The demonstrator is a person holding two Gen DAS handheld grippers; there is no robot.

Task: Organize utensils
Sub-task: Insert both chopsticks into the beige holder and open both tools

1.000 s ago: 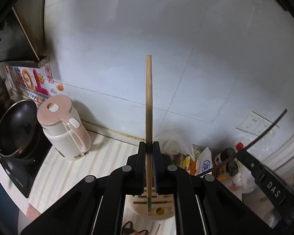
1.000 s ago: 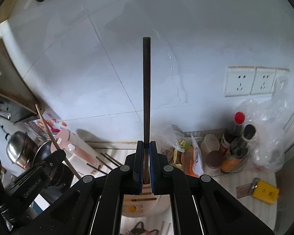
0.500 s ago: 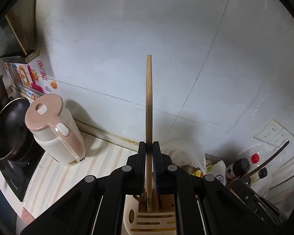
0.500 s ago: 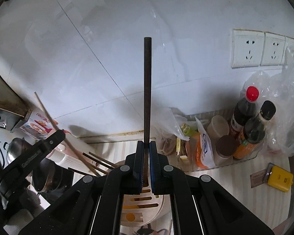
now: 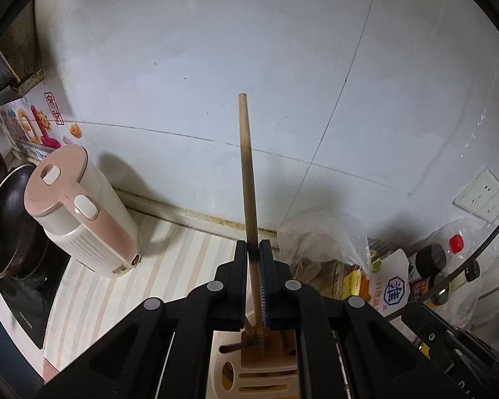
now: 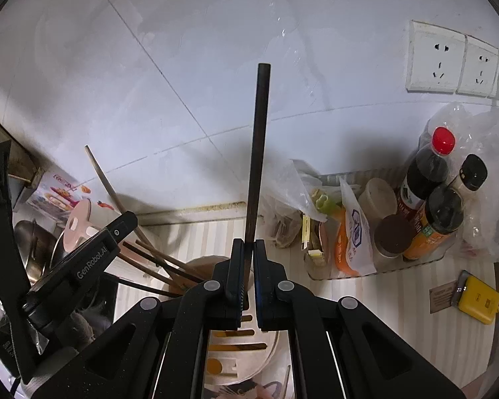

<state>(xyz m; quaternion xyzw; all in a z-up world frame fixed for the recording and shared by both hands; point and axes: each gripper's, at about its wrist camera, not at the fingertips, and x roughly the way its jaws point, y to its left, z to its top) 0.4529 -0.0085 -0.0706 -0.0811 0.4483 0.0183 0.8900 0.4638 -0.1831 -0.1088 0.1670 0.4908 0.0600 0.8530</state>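
One cream utensil holder (image 6: 249, 349) is standing on the counter below both grippers. The left gripper (image 5: 253, 266) is pinching one light wooden chopstick (image 5: 248, 179) and the right gripper (image 6: 246, 266) one dark chopstick (image 6: 257, 153), both over the holder.

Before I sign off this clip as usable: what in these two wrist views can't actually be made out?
- Left wrist: lower tip of the light wooden chopstick, hidden behind the left gripper.
- Right wrist: lower end of the dark chopstick, hidden between the right gripper fingers.
- Both views: most of the cream utensil holder, covered by gripper bodies and cut by the bottom edge.
- Right wrist: bottle labels, too small.
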